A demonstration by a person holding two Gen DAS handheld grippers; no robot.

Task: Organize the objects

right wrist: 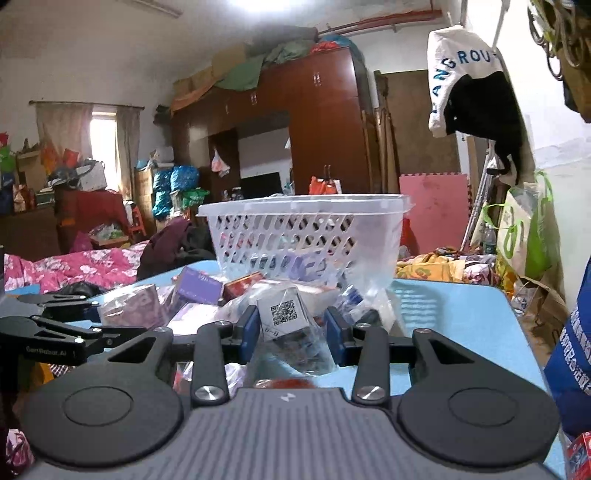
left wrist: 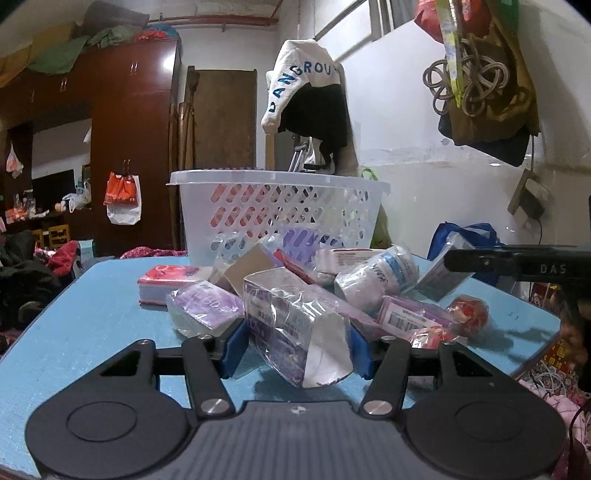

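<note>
Left gripper [left wrist: 295, 341] jaws clench a purple pack [left wrist: 291, 325]; right gripper [right wrist: 291, 334] jaws clench a bagged box [right wrist: 282, 314]; slick wrap could slip before the basket [left wrist: 277, 210].

The walls [left wrist: 406, 122] are white and a little stained. A tall dark red-brown wardrobe [right wrist: 321, 122] stands at the back, with folded cloths and blankets piled on its top. Beside it is a brown wooden door [left wrist: 225, 118]. A window [right wrist: 103, 133] with pale curtains lets in daylight on the far side, and a bright ceiling lamp [right wrist: 255, 7] shines above. A bed with a pink flowered cover [right wrist: 77, 266] is near.
</note>
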